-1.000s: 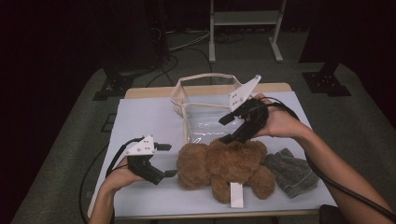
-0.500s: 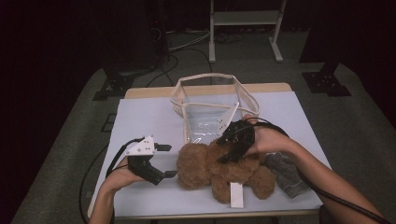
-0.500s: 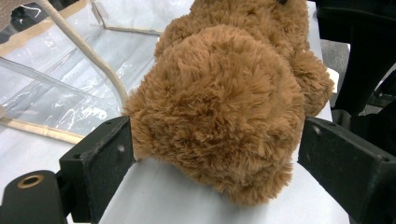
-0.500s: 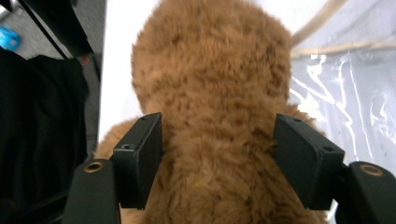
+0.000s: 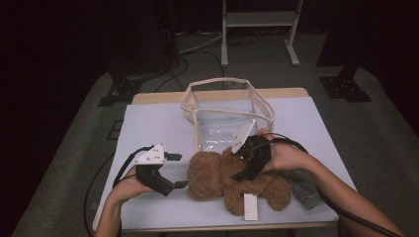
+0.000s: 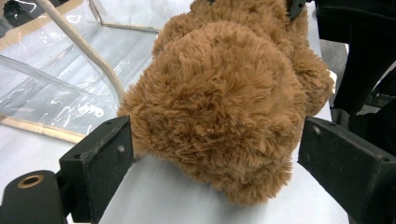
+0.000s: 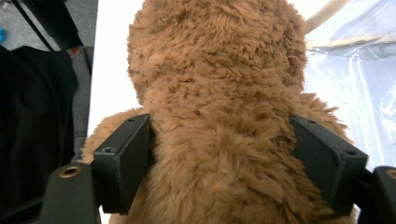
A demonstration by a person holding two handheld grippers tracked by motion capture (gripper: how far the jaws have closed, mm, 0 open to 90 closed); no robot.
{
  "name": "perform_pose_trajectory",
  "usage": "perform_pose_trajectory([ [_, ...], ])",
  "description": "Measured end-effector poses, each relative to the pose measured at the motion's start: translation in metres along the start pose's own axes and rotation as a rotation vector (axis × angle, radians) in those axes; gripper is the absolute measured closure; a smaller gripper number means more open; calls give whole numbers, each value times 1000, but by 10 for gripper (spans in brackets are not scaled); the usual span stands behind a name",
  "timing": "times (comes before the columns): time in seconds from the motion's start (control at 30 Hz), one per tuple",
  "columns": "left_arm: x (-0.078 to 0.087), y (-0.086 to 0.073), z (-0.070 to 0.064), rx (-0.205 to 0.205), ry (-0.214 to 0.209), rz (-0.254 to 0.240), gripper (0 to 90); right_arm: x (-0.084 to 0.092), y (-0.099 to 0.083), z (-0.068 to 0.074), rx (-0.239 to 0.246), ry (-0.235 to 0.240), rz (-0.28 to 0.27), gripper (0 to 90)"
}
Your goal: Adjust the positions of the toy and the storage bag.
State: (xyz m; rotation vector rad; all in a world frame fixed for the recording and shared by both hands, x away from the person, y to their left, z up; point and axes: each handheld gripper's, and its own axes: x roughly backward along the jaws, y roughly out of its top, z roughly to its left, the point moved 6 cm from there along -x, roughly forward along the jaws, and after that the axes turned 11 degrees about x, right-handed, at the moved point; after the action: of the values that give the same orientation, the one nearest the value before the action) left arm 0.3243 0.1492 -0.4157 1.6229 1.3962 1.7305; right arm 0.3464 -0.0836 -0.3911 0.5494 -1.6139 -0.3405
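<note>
A brown plush teddy bear (image 5: 217,173) lies on the white table (image 5: 148,123), head to the left. My left gripper (image 5: 179,171) rests on the table beside the head, open; in the left gripper view its jaws stand either side of the bear's head (image 6: 219,107), the left one at the fur, the right one apart. My right gripper (image 5: 243,172) sits down on the bear's middle, and its jaws have just been opening. In the right gripper view the bear's torso (image 7: 219,140) lies between them, its fur brushing both; they straddle it without squeezing.
A clear plastic bag (image 5: 222,106) with beige trim stands open just behind the bear. A grey cloth (image 5: 304,190) lies under my right forearm at the bear's feet. A white tag (image 5: 250,206) hangs from the bear near the front edge.
My right gripper has come down from above the bag's front edge onto the bear's body, its jaws now on either side of the torso. The left gripper has stayed put.
</note>
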Motion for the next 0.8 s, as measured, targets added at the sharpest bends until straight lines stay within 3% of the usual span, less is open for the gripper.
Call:
perform_pose_trajectory([
  [0.43, -1, -2, 2, 6, -1, 3, 95, -13, -5, 1, 10, -21, 23, 231],
  [0.8, -1, -3, 2, 14, 0, 0, 95, -18, -14, 5, 18, -38, 27, 378],
])
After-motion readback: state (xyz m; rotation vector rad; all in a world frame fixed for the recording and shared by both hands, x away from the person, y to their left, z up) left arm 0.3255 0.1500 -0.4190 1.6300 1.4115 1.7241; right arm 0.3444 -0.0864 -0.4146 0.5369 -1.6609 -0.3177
